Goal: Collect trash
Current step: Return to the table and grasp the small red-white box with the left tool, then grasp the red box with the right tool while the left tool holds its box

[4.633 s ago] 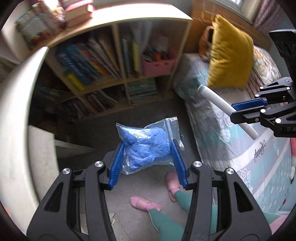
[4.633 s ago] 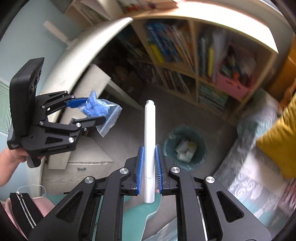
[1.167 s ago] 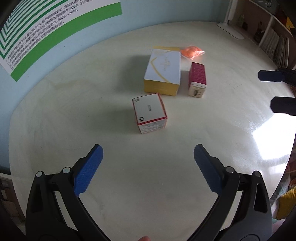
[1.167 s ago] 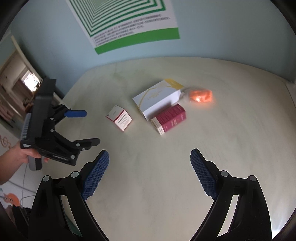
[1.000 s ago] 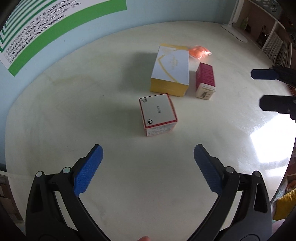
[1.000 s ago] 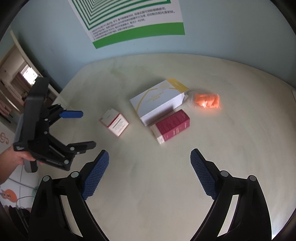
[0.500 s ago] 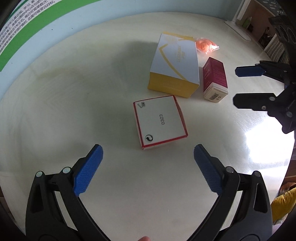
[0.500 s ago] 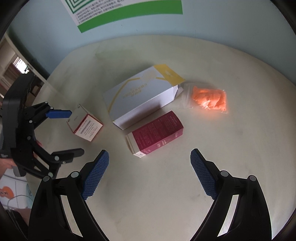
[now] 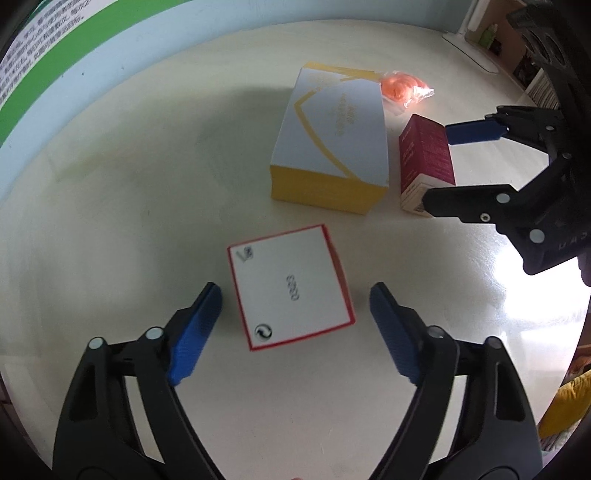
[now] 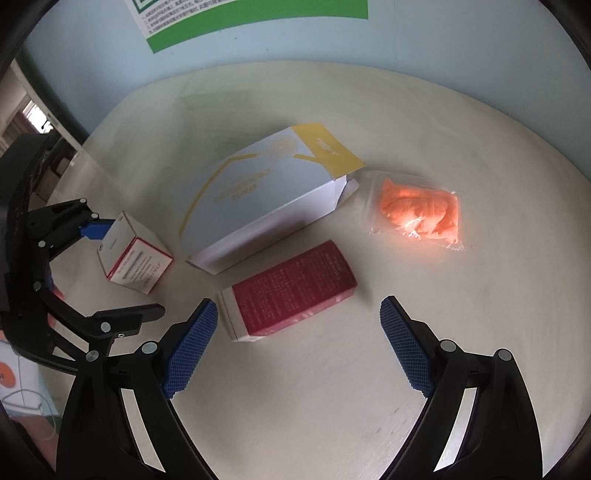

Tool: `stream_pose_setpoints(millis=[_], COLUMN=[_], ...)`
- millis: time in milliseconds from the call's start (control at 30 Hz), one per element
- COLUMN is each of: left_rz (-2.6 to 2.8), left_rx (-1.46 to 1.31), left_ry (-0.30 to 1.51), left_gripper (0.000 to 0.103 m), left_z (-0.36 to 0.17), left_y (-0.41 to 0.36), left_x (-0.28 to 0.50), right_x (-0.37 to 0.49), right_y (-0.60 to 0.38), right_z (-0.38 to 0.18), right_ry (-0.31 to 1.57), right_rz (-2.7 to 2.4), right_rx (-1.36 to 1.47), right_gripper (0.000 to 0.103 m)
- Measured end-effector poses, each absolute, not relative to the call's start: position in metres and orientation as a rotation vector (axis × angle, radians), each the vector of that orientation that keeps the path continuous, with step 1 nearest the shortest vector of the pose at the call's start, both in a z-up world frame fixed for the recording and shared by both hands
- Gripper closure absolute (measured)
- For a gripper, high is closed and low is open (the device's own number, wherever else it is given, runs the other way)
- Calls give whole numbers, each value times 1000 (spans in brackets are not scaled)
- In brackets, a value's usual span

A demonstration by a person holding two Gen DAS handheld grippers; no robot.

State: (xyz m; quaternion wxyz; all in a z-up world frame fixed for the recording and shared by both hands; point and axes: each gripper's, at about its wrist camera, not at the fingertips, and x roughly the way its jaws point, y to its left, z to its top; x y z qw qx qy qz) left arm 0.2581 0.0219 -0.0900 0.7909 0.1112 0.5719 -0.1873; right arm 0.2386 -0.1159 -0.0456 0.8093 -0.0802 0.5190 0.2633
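Observation:
A small white box with red edges (image 9: pixel 290 291) stands on the cream round table (image 9: pixel 129 206). My left gripper (image 9: pixel 291 314) hovers over it with its jaws closing; the blue pads flank the box with a gap on each side. The same small box (image 10: pixel 135 254) shows at the left of the right wrist view. A dark red box (image 10: pixel 291 288) lies just beyond my right gripper (image 10: pixel 299 321), whose jaws stand wide with nothing between them. A white and yellow box (image 9: pixel 332 144) and a clear bag of orange stuff (image 10: pixel 421 212) lie further back.
A blue wall with a green and white poster (image 10: pixel 255 22) rises behind the table. Shelves with books (image 9: pixel 532 70) stand past the table's far right edge. A white lamp base (image 9: pixel 471 48) sits on the table's far rim.
Both grippers have come down closer to the table. The left one's jaws have narrowed around the small white box. The right one now sits over the dark red box, still wide.

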Motion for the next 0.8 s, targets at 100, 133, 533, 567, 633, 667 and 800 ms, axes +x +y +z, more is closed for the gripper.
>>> stream_pose_setpoints(millis=[100, 133, 533, 567, 633, 667, 800], left_rz=[-396, -392, -371, -371, -373, -372, -377], left_rx=[232, 231, 233, 237, 236, 237, 239], left_ry=[1227, 1226, 1217, 1218, 1219, 1219, 1208], left_gripper=[33, 34, 63, 63, 63, 63, 63], left_z=[-88, -88, -81, -80, -80, -79, -75], left_y=[23, 23, 34, 34, 29, 29, 23], left_x=[260, 261, 263, 262, 258, 257, 253], right_x=[240, 241, 240, 240, 238, 238, 233], right_y=[-113, -112, -120, -121, -122, -122, -127], right_z=[-48, -48, -46, -45, -41, -39, -30], right_ry=[1102, 1100, 1081, 1080, 1073, 1070, 1053], right_rz=[564, 565, 589, 591, 588, 589, 586], right_rx=[-189, -189, -190, -187, -180, -178, -164], right_gripper=[16, 17, 28, 29, 29, 29, 29])
